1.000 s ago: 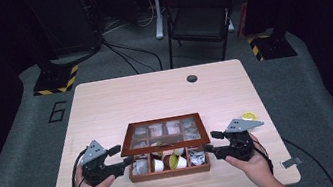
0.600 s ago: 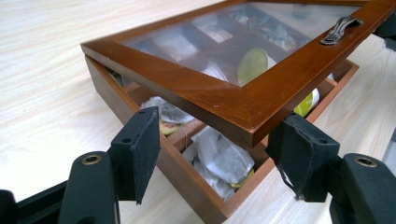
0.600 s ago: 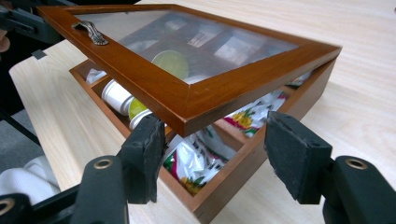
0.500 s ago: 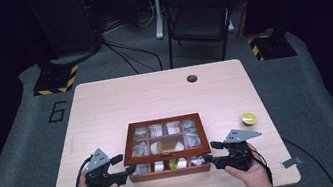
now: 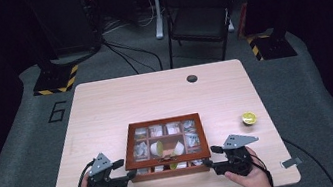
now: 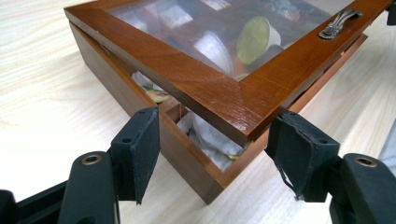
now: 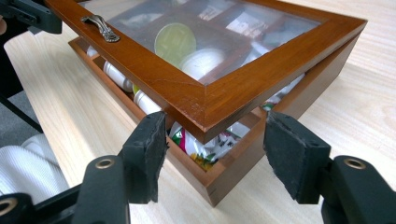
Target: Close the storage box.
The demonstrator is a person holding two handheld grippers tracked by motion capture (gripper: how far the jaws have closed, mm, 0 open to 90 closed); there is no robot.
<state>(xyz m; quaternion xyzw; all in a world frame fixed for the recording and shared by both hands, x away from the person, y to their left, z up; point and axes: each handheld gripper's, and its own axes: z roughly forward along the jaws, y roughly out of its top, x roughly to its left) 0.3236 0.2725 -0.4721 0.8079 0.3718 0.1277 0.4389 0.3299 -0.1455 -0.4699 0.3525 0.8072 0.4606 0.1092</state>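
In the high view, a wooden box (image 5: pixel 166 147) with a glass lid is being seen near the front edge of the table (image 5: pixel 106 108), about midway along it, with the left gripper (image 5: pixel 127 174) being held at its front left corner and the right gripper (image 5: pixel 209 160) at its front right corner; half a lime (image 5: pixel 249 118) is lying well apart, near the right edge. In the left gripper view, the 2 jaws are being held wide apart, nothing is being gripped, and the box corner is being straddled; the lid (image 6: pixel 219 93) is being seen slightly raised off the base, with wrapped items showing through the gap, and a metal handle (image 6: pixel 337 23) is being carried on its front rail. In the right gripper view, the jaws are likewise being kept wide open and empty around the other front corner, beneath the overhanging lid (image 7: pixel 205 100). Judged from here, the lid could be dropped shut or twisted on its hinges if the 2 corners are being lifted unevenly, and the box could be pushed across the smooth wood. The table is pale wood grain with a cable hole (image 5: pixel 192 78) near the far edge; beyond it, a folding chair (image 5: pixel 197 15) is standing on grey floor in a dark room.
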